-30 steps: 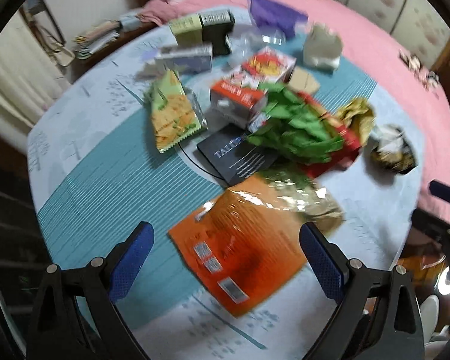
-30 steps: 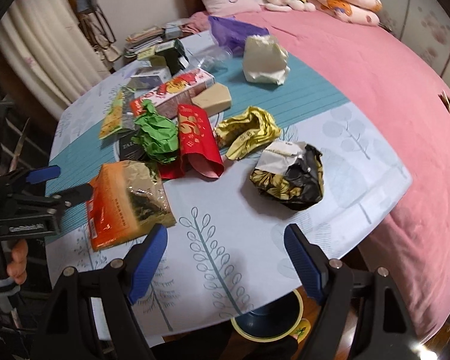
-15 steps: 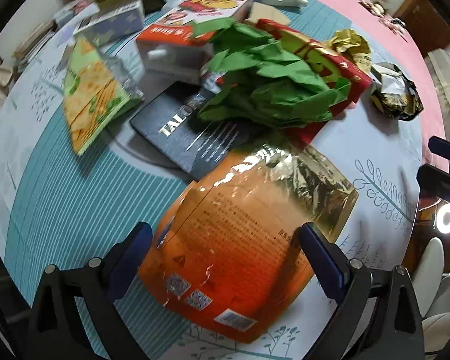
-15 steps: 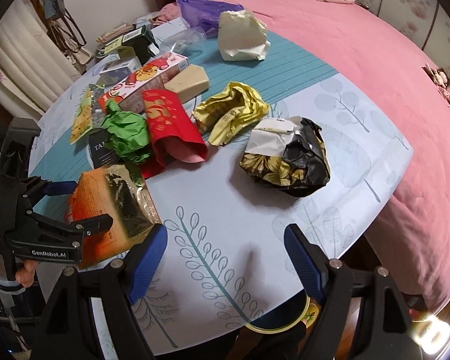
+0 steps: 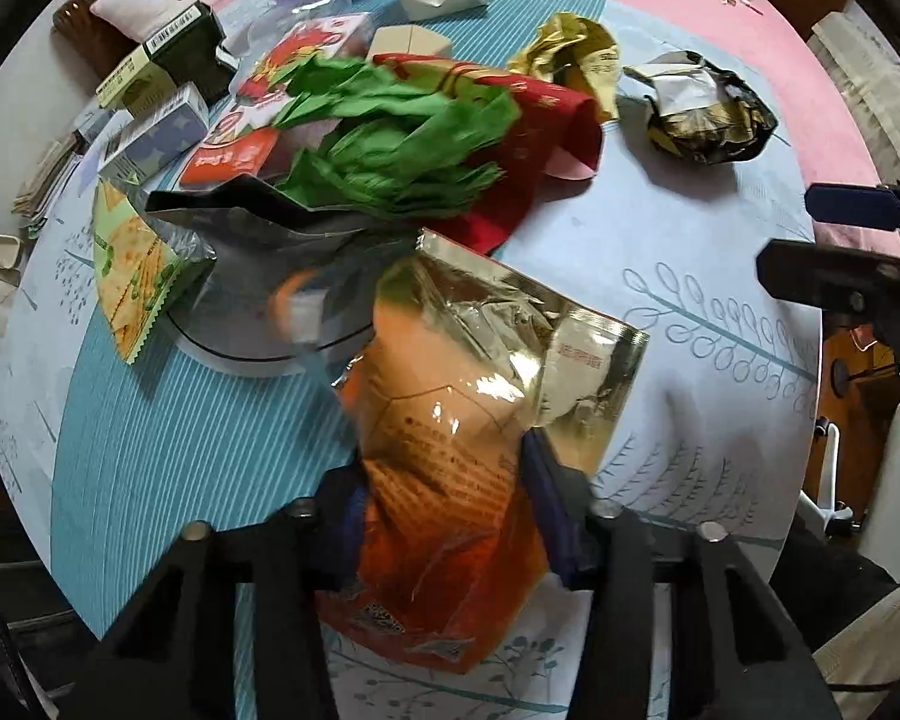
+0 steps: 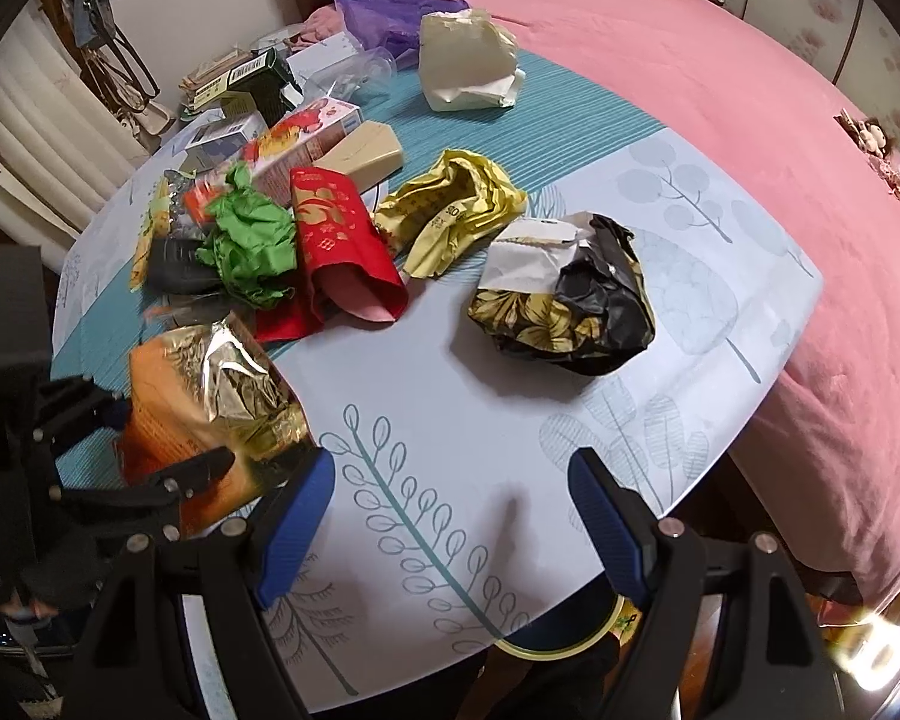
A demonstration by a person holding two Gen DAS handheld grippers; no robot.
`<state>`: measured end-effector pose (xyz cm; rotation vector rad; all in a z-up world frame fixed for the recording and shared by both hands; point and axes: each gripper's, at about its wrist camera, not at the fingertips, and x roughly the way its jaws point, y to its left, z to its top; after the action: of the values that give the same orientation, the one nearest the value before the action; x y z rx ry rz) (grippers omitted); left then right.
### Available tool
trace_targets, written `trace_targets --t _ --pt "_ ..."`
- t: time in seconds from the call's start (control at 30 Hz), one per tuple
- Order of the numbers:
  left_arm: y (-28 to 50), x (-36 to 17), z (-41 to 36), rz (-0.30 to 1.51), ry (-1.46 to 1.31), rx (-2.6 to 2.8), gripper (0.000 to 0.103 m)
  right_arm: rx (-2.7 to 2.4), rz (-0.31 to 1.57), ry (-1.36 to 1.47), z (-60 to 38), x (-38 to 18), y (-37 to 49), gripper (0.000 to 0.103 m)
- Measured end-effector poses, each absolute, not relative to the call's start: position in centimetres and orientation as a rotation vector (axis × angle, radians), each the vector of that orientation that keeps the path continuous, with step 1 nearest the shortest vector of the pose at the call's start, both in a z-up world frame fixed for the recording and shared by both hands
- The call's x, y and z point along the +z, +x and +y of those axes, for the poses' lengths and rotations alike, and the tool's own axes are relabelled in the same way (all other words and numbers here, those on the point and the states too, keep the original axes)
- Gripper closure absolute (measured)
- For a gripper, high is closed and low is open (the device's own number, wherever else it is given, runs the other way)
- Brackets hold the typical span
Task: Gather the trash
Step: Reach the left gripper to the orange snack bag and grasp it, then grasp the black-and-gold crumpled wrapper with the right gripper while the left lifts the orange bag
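My left gripper point(image 5: 444, 504) is shut on the orange and gold snack bag point(image 5: 450, 420) and holds it crumpled just above the table; it also shows in the right wrist view point(image 6: 210, 396). Behind it lie green crumpled paper point(image 5: 384, 150), a red envelope bag point(image 5: 534, 138), a yellow wrapper point(image 6: 450, 210) and a black and gold crumpled bag point(image 6: 564, 300). My right gripper point(image 6: 450, 516) is open and empty above the table's near edge, in front of the black and gold bag.
The round table point(image 6: 450, 420) has a leaf-print cloth. Boxes point(image 5: 162, 132), a cracker packet point(image 5: 132, 264), a dark sheet point(image 5: 240, 222) and a white paper bag point(image 6: 468, 66) lie further back. A pink bed point(image 6: 750, 90) borders the table. A yellow-rimmed bin point(image 6: 558, 648) is below the edge.
My left gripper has moved forward and shut on the orange snack bag, crumpling and lifting it. The right gripper has stayed open and shifted slightly closer to the table.
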<state>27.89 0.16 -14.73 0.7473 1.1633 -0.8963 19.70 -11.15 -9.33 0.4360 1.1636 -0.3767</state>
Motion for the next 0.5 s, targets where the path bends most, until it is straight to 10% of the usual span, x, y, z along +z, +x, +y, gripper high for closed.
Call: trace_targets --t 0.2,0.5 --pt "26.7 -13.4 0.0 1.201 0.690 -0.862 0.089 -0.405 1.120 0.421 -12.2 -8.2 19.4 0.023" --pt "27.2 -9.9 1.1 1.219 0.506 -0.797 0.090 -0.490 1.054 0.442 -17.0 -7.1 19.5 0.023"
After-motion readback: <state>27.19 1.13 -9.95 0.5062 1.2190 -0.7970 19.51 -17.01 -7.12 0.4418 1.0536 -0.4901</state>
